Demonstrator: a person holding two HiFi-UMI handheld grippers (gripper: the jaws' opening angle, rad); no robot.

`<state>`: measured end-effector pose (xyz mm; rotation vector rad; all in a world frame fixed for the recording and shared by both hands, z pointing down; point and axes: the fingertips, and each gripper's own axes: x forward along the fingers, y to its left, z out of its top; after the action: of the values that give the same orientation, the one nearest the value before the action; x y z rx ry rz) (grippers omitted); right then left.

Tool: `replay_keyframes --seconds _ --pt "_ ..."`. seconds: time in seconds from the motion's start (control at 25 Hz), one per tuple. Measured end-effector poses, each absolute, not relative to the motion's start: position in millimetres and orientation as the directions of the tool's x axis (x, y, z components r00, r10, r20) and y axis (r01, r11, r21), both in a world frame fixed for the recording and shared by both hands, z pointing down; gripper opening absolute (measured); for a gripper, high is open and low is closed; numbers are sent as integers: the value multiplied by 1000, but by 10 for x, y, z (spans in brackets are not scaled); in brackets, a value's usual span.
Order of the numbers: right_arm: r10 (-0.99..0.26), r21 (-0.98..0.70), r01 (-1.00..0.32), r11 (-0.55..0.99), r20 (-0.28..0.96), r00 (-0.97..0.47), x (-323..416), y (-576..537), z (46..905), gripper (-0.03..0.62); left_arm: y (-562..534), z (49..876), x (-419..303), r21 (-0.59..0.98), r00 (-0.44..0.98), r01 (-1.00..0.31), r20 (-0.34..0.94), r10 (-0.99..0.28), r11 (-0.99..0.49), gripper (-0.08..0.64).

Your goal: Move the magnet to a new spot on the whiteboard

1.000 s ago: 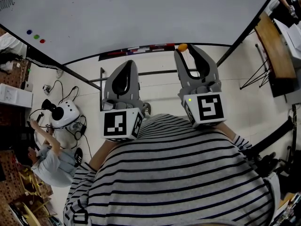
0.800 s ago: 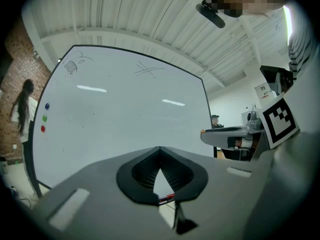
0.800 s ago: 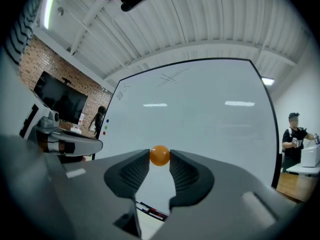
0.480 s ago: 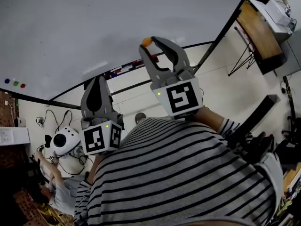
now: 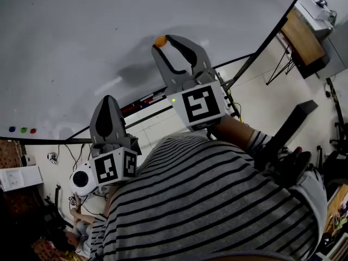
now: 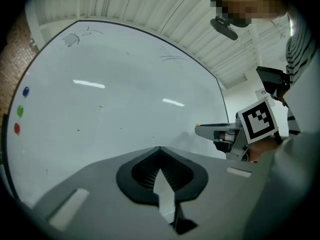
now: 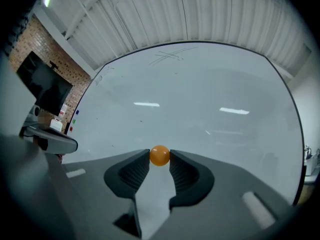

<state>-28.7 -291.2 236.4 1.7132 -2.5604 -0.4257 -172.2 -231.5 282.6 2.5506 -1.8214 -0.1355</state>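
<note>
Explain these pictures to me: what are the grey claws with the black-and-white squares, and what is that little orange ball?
No robot here: a person in a striped shirt holds a grey tool in each hand. The head view comes from a camera on their head, looking down. The two gripper views come from cameras riding on each tool, looking along its jaws. The cubes with squares are part of the tools. The right tool pinches the ball, a small orange magnet, between its jaws in front of a whiteboard. The left tool is shut and empty. Blue, green and red dots, probably more magnets, sit near the board's left end.
</note>
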Motion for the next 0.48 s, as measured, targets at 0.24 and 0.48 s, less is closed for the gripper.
replay_keyframes --seconds 0.24,0.48 --pt "-924 235 -916 325 -127 -360 -337 -3140 2387 126 -2573 2818 -1822 49 341 -938 -65 -938 -344 15" --pt "-931 263 -924 277 -164 -325 -429 -3159 2359 126 -2662 2831 -1951 64 350 -933 -65 -934 -354 15"
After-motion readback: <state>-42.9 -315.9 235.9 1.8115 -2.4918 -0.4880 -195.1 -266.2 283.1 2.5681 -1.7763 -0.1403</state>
